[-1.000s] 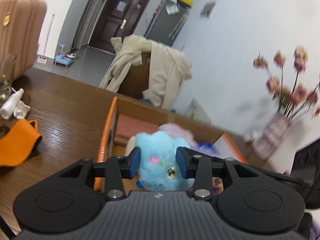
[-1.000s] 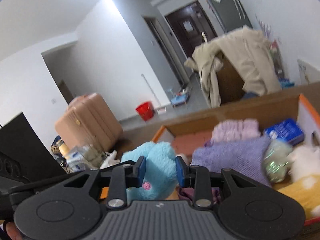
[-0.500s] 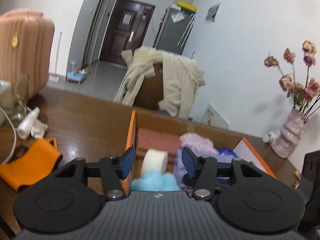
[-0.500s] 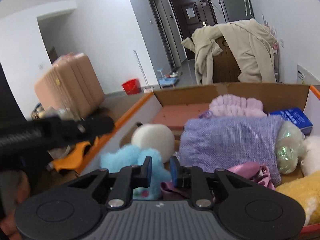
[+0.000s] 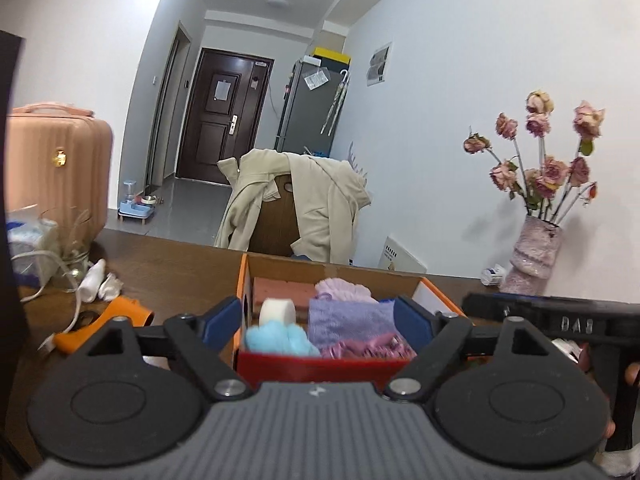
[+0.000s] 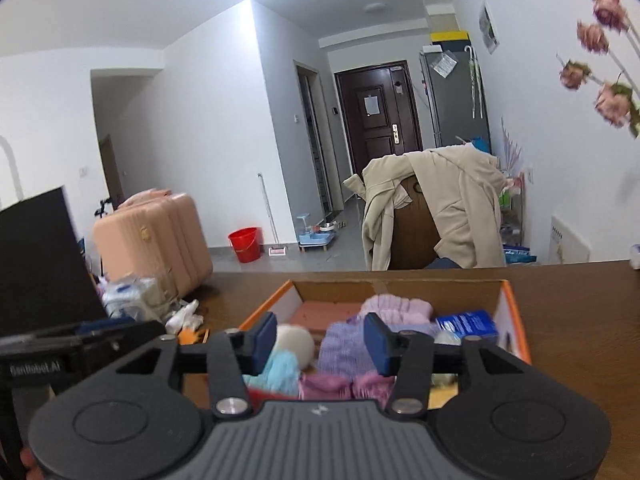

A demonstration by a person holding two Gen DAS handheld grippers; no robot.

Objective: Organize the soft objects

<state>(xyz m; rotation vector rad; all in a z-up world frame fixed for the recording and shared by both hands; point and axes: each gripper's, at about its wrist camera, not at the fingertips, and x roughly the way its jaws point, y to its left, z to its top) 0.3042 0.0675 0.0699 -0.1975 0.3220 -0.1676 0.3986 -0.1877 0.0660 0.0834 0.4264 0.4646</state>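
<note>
Left wrist camera: sits behind left gripper (image 5: 318,322), looks forward along fingers, low over table, close to cardboard box (image 5: 244,280) just ahead. Right wrist camera: behind right gripper (image 6: 322,342), same forward heading, slightly higher and farther back. Shared field — box (image 6: 508,300), coat-draped chair (image 5: 296,204) (image 6: 436,220) beyond, dark door (image 5: 224,116) (image 6: 378,114) at far end.

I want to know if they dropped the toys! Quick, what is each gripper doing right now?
Left gripper: open, fingers wide apart, holding nothing.
Right gripper: open, holding nothing; the blue plush toy lies in the box.
</note>
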